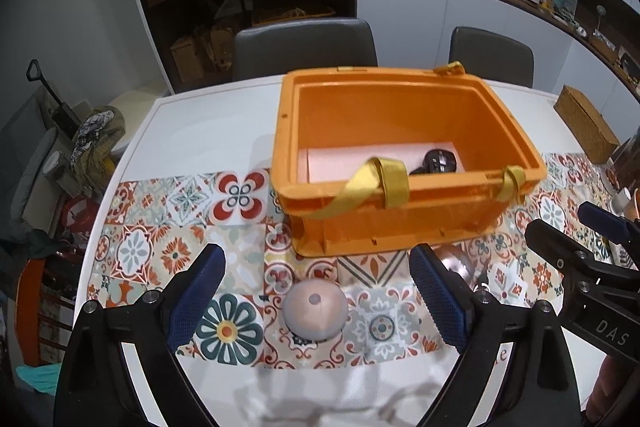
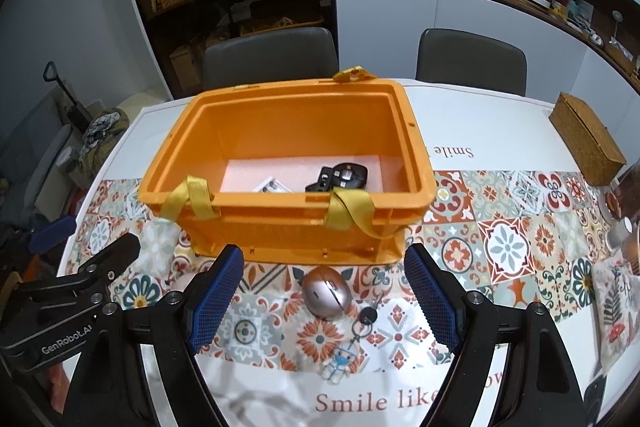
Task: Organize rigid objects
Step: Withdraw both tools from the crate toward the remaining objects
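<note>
An orange crate (image 1: 404, 215) (image 2: 288, 223) with yellow straps stands on the patterned tablecloth; inside lie a black gadget (image 1: 438, 161) (image 2: 340, 177) and a small card (image 2: 272, 185) on pale foam. A pink dome-shaped object (image 1: 315, 309) rests on the cloth between the blue pads of my left gripper (image 1: 316, 297), which is open and touches nothing. My right gripper (image 2: 324, 293) is open around a pink computer mouse (image 2: 327, 291) without touching it. A keychain with a small bear figure (image 2: 340, 363) lies just in front of the mouse.
A woven box (image 1: 586, 125) (image 2: 588, 139) sits at the table's right side. Two grey chairs (image 1: 304, 47) (image 2: 470, 61) stand behind the table. Cups and small items (image 2: 620, 231) crowd the right edge. Shelves line the back wall. Clutter fills the floor at the left.
</note>
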`<move>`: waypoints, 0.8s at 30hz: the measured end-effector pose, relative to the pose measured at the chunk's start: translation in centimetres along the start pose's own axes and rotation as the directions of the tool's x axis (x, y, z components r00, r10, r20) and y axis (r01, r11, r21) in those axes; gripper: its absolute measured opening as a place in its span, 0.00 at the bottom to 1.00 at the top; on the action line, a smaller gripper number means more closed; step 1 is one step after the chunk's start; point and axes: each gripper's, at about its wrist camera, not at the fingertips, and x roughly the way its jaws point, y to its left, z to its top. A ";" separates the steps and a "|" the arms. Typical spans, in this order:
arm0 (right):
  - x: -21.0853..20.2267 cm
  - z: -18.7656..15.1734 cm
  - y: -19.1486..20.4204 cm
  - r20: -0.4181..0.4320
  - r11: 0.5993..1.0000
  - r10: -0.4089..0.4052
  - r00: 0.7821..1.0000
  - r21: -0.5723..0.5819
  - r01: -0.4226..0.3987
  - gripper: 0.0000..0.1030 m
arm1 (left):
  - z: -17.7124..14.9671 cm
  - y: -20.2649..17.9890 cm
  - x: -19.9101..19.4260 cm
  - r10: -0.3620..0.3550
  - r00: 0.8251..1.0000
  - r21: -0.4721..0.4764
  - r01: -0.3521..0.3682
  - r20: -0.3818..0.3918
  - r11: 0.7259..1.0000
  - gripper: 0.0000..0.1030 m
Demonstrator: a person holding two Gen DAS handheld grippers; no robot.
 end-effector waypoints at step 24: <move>3.3 -6.1 -1.9 -0.134 0.999 -0.004 0.991 0.035 0.008 0.80 | -4.4 -2.5 3.4 0.012 0.993 0.045 -0.006 -0.121 0.999 0.92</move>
